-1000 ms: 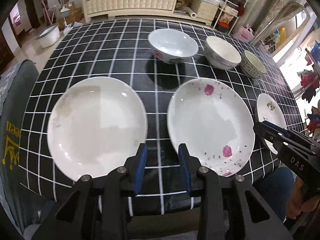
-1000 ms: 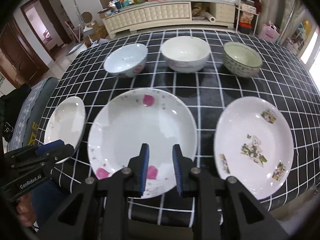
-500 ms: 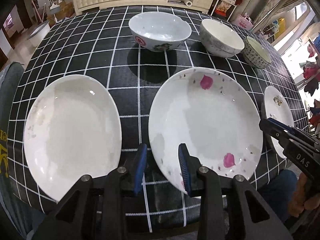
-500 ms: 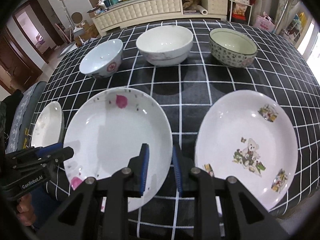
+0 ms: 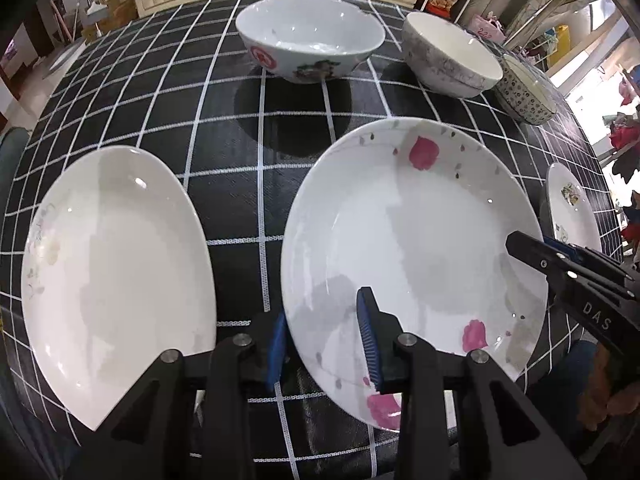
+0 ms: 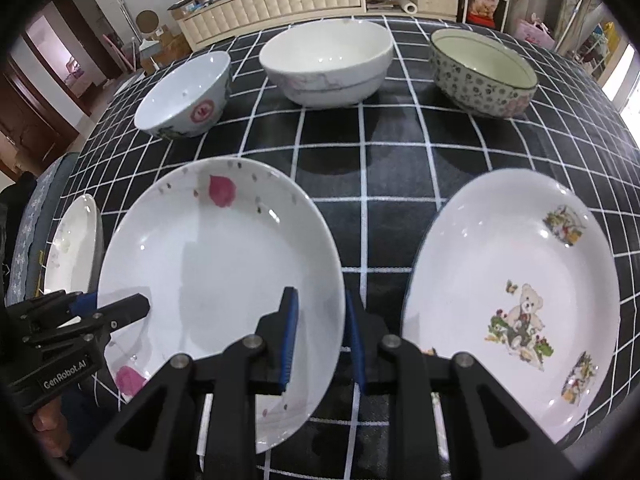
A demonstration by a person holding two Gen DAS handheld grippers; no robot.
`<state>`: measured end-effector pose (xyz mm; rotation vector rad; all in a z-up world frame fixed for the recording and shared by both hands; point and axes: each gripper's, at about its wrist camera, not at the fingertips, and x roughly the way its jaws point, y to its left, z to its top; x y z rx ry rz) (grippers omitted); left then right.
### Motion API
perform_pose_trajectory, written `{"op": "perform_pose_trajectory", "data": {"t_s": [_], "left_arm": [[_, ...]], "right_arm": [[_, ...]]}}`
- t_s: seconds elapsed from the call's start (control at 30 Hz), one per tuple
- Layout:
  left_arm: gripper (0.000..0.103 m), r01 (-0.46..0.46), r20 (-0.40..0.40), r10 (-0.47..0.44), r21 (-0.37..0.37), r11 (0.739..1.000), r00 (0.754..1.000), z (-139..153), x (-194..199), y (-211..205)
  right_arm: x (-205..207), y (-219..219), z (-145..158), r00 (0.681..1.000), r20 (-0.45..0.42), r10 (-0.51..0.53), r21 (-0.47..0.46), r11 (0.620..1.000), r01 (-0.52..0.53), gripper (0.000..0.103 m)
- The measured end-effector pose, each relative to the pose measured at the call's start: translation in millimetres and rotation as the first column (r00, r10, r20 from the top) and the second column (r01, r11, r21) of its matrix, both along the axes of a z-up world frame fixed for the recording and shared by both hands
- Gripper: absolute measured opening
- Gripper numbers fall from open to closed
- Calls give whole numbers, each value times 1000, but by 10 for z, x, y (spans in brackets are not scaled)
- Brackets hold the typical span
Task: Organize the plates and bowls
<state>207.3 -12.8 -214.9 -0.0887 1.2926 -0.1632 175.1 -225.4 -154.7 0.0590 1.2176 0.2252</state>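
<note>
Both grippers, left (image 5: 326, 330) and right (image 6: 322, 330), stand part-open astride opposite rims of the petal plate (image 5: 412, 248) lying mid-table, gripping nothing; uneven closing could tip or slide it.

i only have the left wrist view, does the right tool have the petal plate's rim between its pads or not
observer: Yes. The right tool is open, with one pad over the petal plate and the other outside its rim.
operator: what's on the far right plate, i only see a sliver
observer: The bear plate carries a teddy bear print, with smaller pictures near its rim.
operator: anything in the dotted bowl
observer: No, the dotted bowl is empty inside.
</note>
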Motion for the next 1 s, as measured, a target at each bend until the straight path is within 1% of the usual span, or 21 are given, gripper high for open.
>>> {"op": "perform_pose_trajectory", "data": {"t_s": [0.13, 0.3, 0.53, 0.73, 0.87, 1.0], "left_arm": [[30, 26, 12, -26, 38, 999, 1000, -5, -9, -70], [30, 5, -4, -5, -10, 1000, 1000, -19, 16, -27], [30, 3, -1, -3, -4, 1000, 1000, -6, -10, -18], [24, -12, 9, 12, 10, 1000, 1000, 8, -20, 16], [20, -12, 14, 12, 36, 999, 1000, 32, -51, 4], [17, -10, 19, 9, 39, 999, 1000, 77, -98, 1]], "right_arm": [[-9, 14, -49, 1000, -15, 7, -1, 1000, -7, 28], [-16, 5, -54, 1000, -10, 9, 8, 1000, -9, 28], [-17, 11, -39, 1000, -5, 3, -2, 1000, -3, 28], [-33, 35, -31, 1000, -9, -15, -17, 1000, 15, 27], [-57, -3, -23, 999, -14, -36, 7, 999, 36, 27], [-99, -6, 56, 999, 8, -38, -8, 999, 38, 27]]}}
